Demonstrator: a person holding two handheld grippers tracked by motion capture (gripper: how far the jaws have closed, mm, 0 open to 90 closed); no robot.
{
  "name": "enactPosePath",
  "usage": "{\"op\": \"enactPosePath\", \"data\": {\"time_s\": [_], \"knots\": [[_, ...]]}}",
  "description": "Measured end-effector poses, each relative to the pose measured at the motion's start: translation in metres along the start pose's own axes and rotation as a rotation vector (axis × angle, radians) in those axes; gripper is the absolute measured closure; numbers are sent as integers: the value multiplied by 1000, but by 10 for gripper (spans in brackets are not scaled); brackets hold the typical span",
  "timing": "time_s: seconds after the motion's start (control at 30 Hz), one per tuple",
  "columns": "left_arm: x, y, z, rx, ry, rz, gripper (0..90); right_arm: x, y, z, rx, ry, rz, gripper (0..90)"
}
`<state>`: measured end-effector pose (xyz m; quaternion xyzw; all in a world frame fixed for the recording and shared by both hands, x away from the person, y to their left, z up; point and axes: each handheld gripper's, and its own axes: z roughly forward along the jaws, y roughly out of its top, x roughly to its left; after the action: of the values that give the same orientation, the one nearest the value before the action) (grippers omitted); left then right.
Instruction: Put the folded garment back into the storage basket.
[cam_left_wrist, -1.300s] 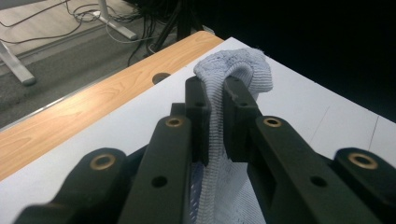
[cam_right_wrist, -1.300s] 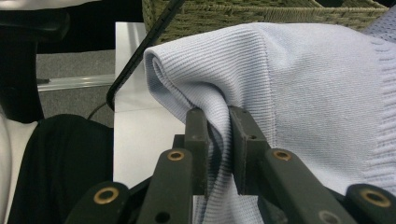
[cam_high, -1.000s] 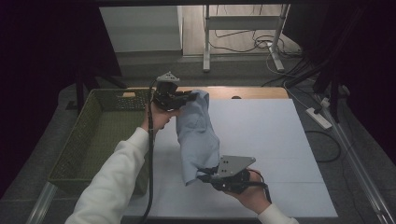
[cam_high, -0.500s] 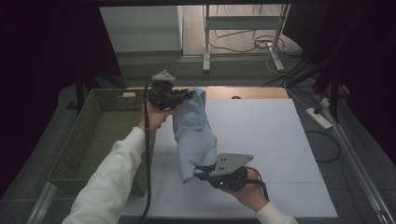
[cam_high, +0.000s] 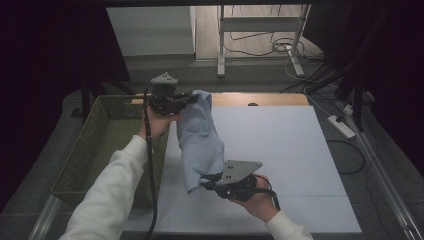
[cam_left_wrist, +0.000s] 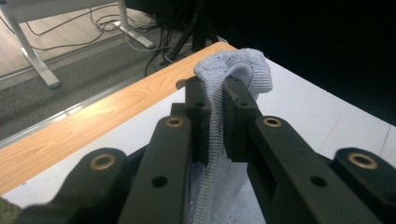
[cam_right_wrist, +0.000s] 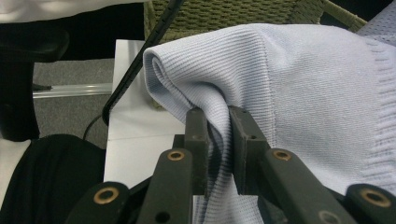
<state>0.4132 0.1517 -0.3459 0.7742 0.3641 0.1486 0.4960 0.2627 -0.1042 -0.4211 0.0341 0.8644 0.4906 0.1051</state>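
Cloth (cam_high: 200, 142) hung stretched above the worktop (cam_high: 280, 150), its long axis running from 11 o'clock to 5 o'clock: my left gripper (cam_high: 187, 99) pinched the far end, my right gripper (cam_high: 207, 182) clamped the near end.

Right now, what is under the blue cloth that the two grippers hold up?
Under the light blue cloth lies the white table surface. The part directly below the cloth is covered, so anything there cannot be seen.
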Motion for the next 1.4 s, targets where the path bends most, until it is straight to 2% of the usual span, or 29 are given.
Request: {"op": "enactPosePath", "data": {"time_s": [1.4], "knots": [[27,-7,-50,-37,71,-23,820,-5,34,36,-25,32,-38,785]]}}
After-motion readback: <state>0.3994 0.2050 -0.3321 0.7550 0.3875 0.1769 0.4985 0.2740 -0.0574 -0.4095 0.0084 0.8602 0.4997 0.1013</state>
